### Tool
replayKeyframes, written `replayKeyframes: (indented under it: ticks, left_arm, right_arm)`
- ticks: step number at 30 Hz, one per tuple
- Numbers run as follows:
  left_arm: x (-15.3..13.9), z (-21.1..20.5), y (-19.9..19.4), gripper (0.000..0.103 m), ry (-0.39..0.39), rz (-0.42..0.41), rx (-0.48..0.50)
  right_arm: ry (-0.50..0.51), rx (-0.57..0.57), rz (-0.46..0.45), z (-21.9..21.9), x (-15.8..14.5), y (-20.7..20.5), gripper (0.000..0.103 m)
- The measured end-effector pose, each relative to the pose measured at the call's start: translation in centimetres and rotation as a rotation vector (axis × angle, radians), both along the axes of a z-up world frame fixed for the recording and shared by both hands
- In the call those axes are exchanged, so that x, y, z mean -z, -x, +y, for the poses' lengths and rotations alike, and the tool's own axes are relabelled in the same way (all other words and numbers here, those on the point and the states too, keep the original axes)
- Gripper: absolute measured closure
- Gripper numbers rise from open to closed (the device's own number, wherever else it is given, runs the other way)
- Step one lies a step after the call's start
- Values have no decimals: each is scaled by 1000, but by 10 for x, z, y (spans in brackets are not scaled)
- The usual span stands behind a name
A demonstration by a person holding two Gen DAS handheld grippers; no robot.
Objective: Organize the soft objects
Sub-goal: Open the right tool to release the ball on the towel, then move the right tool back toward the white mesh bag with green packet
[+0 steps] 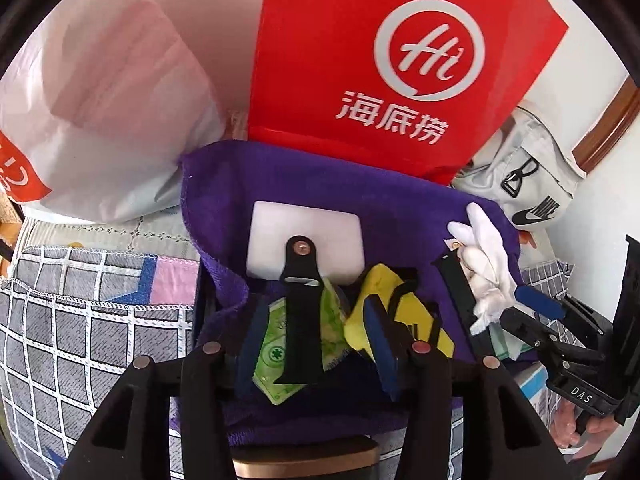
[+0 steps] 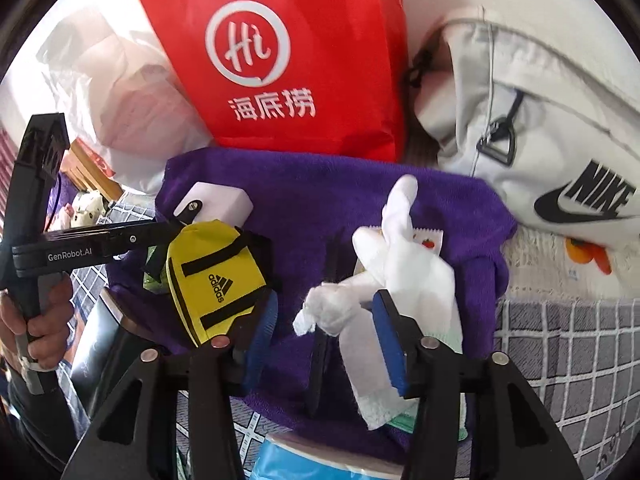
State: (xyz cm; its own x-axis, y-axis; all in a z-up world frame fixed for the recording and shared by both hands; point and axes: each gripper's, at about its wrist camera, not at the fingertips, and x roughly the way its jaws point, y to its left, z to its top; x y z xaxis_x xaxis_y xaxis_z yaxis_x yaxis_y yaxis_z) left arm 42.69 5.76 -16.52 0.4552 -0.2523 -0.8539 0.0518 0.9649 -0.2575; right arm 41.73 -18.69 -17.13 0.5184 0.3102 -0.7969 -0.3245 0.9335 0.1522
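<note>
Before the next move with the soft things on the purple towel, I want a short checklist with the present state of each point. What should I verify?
1. Left gripper open: ok, the pads stand apart around the black strap and green packet.
2. Right gripper open: ok, the white glove lies between the pads, unpressed.
3. Items resting on the purple towel: ok, the yellow pouch and white block lie on it.
4. Grippers apart from each other: ok.
5. Glove free of the right pad: cannot tell, cloth overlaps it.
</note>
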Motion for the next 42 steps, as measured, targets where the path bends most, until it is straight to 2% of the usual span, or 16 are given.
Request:
replayKeyframes:
  ticks: [12, 21, 23, 25, 27, 34, 36, 40, 42]
  left_arm:
    - [-20, 2, 8, 52, 16, -26, 23]
    - [-60, -3, 35, 48, -37, -100, 35]
    - [-70, -2, 45, 47, -17, -116, 40]
    - [-76, -2, 55, 47, -13, -130, 38]
    - [-79, -2, 70, 45, -17, -136, 36]
    - [-72, 17, 120, 45, -31, -108, 9]
    - [-69, 26, 137, 45, -23, -106, -6]
    - [-58, 41, 169, 45, -18, -91, -24]
    - [-51, 47, 186, 45, -19, -87, -27]
  right_arm:
    - [-15, 42, -64, 2, -26, 26, 48]
    - [9, 8, -68, 19, -36, 91, 48]
    - [2, -19, -53, 23, -36, 112, 49]
    - [0, -39, -40, 28, -34, 127, 57]
    - [17, -64, -24, 35, -29, 143, 61]
    - [-15, -138, 48, 61, -8, 188, 60]
    - [-15, -162, 63, 71, -1, 202, 58]
    - [28, -169, 48, 85, 13, 222, 38]
    - [43, -152, 52, 88, 24, 229, 38]
